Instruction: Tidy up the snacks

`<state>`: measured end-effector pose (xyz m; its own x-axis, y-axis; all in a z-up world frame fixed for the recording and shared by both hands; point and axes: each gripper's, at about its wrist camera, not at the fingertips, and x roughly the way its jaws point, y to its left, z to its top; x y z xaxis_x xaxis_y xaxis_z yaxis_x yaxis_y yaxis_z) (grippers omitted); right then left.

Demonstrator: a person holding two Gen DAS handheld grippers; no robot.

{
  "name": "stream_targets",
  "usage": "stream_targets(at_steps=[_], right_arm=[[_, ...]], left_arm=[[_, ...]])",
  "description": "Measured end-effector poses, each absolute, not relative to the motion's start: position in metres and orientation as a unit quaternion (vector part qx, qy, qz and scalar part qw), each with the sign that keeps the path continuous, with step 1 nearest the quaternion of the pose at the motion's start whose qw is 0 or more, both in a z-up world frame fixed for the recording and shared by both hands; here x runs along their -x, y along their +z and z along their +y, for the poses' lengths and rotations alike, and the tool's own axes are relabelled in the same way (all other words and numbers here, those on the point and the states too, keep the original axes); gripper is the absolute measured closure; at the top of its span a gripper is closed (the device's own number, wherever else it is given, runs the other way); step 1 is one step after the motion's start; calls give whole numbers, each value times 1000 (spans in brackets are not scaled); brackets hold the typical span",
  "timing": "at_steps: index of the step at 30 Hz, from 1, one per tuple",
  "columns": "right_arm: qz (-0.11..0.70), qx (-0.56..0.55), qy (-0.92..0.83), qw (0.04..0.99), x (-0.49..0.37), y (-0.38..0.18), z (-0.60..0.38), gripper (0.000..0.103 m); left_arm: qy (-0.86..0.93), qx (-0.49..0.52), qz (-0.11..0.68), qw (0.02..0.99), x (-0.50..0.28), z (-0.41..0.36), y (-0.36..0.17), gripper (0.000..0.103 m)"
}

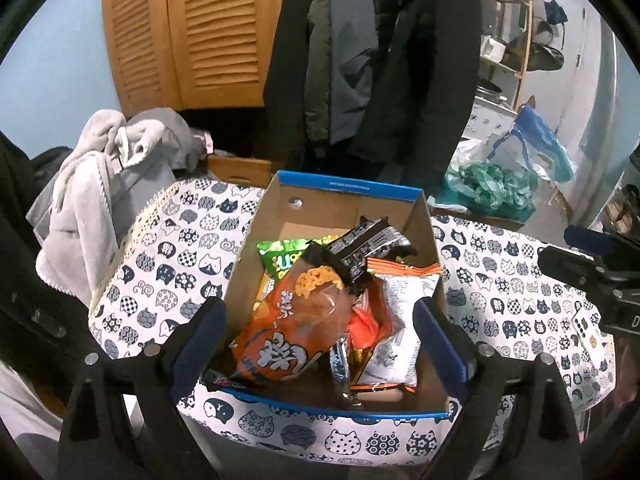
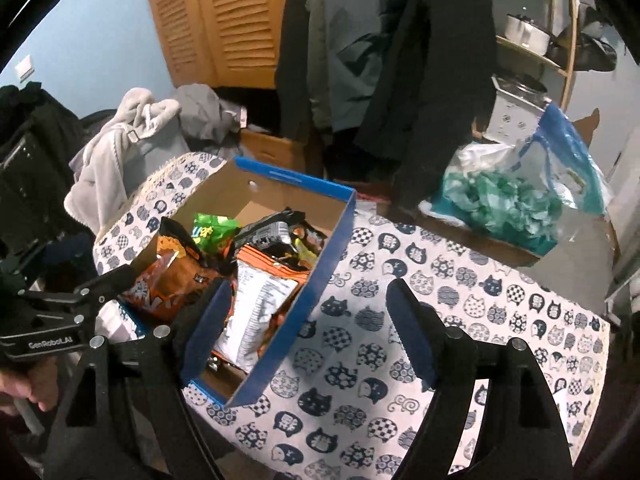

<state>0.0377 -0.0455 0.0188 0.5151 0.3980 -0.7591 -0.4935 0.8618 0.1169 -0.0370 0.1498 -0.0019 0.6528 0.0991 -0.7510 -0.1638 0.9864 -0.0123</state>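
Cat-print tablecloth [image 1: 168, 264] as landmark. Behind its far left corner: pale grey fleece robe [image 1: 88, 184] heaped, touching the cloth edge. Behind that, orange louvred doors [image 1: 192, 32] against blue wall. Straight behind the cloth: dark coats [image 1: 424, 60] hanging, brown carton [image 2: 272, 146] below. Off its far right corner: crumpled green plastic bags [image 2: 500, 204], clear blue-topped bag [image 2: 568, 152], wooden shelf with metal pot [image 2: 526, 32].
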Motion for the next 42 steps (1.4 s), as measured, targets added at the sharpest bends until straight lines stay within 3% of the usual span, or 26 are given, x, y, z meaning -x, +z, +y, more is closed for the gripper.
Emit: stream_targets(at_steps=[3,42], right_arm=[[418,54,259,869,-34,20,-52,24],[416,51,252,873,-32,20,-73,24]], left_arm=[[71,28,404,912,37,143,-1,2],[49,9,390,920,34,122,6,2]])
